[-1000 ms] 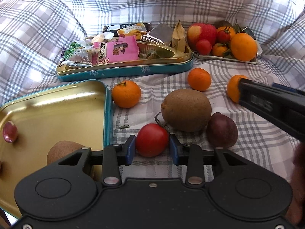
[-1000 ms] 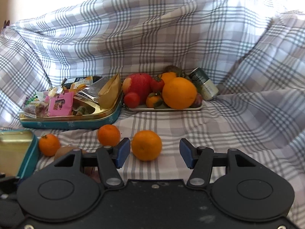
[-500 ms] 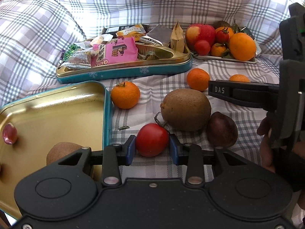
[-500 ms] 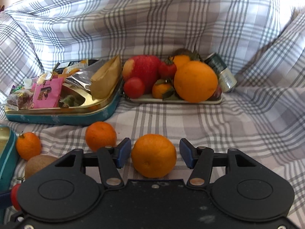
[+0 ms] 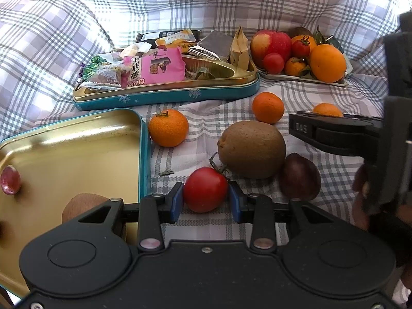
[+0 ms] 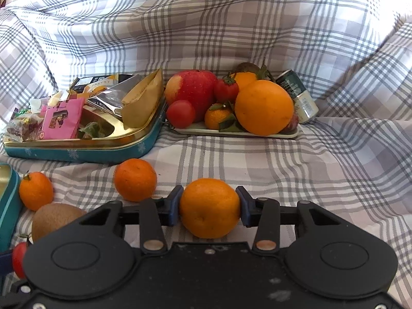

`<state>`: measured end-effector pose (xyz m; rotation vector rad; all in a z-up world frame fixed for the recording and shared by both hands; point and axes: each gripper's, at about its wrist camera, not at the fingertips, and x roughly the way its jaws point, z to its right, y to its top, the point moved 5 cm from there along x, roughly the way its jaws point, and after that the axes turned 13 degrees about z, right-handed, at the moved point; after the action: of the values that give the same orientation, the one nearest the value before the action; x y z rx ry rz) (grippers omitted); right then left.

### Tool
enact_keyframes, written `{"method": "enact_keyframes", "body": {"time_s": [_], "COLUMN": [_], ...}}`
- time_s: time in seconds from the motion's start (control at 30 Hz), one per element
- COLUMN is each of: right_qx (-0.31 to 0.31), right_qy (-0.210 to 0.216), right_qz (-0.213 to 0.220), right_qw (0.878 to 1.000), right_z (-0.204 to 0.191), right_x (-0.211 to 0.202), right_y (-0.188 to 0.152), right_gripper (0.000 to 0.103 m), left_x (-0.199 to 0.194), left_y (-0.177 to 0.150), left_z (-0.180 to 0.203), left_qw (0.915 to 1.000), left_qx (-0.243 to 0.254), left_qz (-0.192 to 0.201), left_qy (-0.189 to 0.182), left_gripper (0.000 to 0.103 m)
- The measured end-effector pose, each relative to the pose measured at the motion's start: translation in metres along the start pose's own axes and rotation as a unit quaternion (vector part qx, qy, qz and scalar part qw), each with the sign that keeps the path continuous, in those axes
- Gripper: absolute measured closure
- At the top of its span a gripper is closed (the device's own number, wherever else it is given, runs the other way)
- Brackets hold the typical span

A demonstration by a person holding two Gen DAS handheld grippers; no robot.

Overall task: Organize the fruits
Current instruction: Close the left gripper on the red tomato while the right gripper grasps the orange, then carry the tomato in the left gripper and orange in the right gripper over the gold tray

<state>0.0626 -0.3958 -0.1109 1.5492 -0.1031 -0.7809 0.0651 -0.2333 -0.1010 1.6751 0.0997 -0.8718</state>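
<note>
A: Biggest first? Plaid cloth [image 6: 257, 25] everywhere, draped up across the whole top of both views and spread flat below.

B: Then the tins. Open gold tin [image 5: 77, 149] at the left of the left wrist view, with a brown fruit and a small pink thing inside. Snack tin [image 5: 164, 95] above it, upper middle, stuffed with packets, among them a pink one [image 5: 154, 67].

A: And to its right, upper right, a tray [image 6: 231, 131] piled with fruit: red apple [image 6: 193, 90], big orange [image 6: 264, 106], two tomatoes, a leafy mandarin. Can [image 6: 300, 97] lying just beside the tray's right end.

B: Loose fruit next. Kiwi [image 5: 252, 149] at centre of the left view, touching a dark plum [image 5: 300, 176] at its right. Two mandarins above, one [image 5: 168, 127] near the gold tin's corner, another [image 5: 267, 106] further right.

A: Grippers? Left gripper [image 5: 206, 200] at lower centre, blue pads tight against a tomato [image 5: 206, 193], clamped on it, fruit resting on the cloth just below the kiwi.

B: Right gripper [image 6: 209, 207] at lower centre of its own view, jaws closing, pads pressing both sides of an orange [image 6: 209, 207]. Seen also at the right edge of the left view, with part of a hand [image 5: 360, 188] behind it.
</note>
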Motion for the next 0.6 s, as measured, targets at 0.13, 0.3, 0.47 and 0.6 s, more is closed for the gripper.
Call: {"method": "enact_keyframes", "body": {"time_s": [0.13, 0.3, 0.47, 0.6], "right_qx": [0.012, 0.026, 0.051, 0.066], "right_qy": [-0.004, -0.020, -0.038, -0.049], "right_qz": [0.009, 0.023, 0.031, 0.034], "right_qw": [1.000, 0.999, 0.997, 0.996], "right_z": [0.006, 0.015, 0.023, 0.026], "right_x": [-0.019, -0.049, -0.081, -0.107], "right_y": [0.006, 0.014, 0.020, 0.022], "right_gripper": [0.058, 0.058, 0.058, 0.058], "left_x": [0.002, 0.001, -0.012, -0.029], "left_y": [0.002, 0.004, 0.009, 0.018], "left_z": [-0.002, -0.008, -0.013, -0.015], "left_qw": [0.9999, 0.9994, 0.9995, 0.9992], "left_qx": [-0.008, -0.027, -0.026, -0.024], "left_qz": [-0.006, -0.010, 0.006, 0.015], "left_qy": [-0.009, -0.019, -0.017, -0.028], "left_gripper": [0.059, 0.059, 0.060, 0.059]}}
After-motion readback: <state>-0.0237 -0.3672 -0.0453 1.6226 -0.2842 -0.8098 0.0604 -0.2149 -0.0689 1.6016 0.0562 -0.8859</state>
